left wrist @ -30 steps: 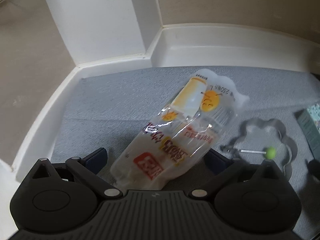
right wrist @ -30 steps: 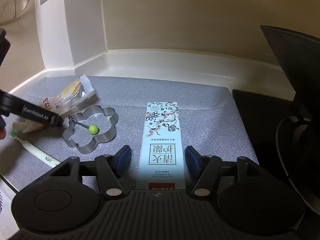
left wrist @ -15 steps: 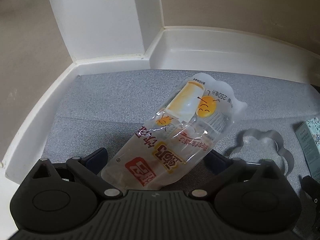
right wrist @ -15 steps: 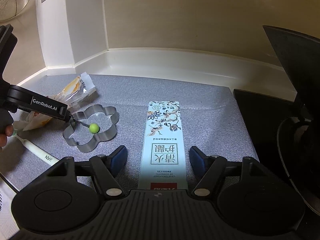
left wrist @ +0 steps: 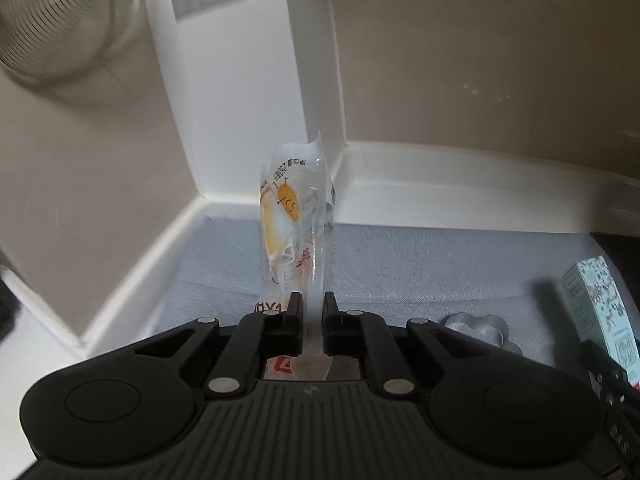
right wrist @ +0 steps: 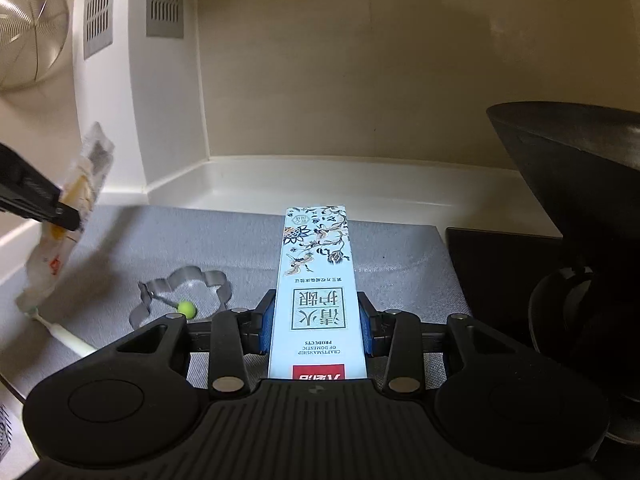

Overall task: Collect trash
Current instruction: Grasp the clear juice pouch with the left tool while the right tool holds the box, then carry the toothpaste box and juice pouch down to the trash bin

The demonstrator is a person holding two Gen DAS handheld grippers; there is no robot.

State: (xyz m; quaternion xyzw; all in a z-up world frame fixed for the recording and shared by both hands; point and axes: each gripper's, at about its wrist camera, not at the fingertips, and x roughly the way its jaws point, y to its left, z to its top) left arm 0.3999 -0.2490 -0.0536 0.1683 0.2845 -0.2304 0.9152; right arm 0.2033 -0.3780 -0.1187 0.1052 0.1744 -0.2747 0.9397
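Note:
My left gripper [left wrist: 307,306] is shut on a clear plastic wrapper [left wrist: 294,216] with yellow and red print and holds it upright above the grey mat [left wrist: 420,264]. The wrapper also shows at the left of the right wrist view [right wrist: 76,200], hanging from the left gripper [right wrist: 64,214]. My right gripper [right wrist: 316,320] is shut on a long pale blue carton [right wrist: 318,280] with floral print, lifted off the mat. The carton shows at the right edge of the left wrist view [left wrist: 600,312].
A flower-shaped metal ring [right wrist: 184,292] with a green-tipped pick [right wrist: 186,309] lies on the mat. A white stick [right wrist: 60,334] lies at the left. A black pan [right wrist: 580,184] sits on a dark stove at the right. White walls and a wire strainer [left wrist: 60,20] stand behind.
Both grippers have closed. The left one took the wrapper and lifted it upright off the mat. The right one took the carton and raised it.

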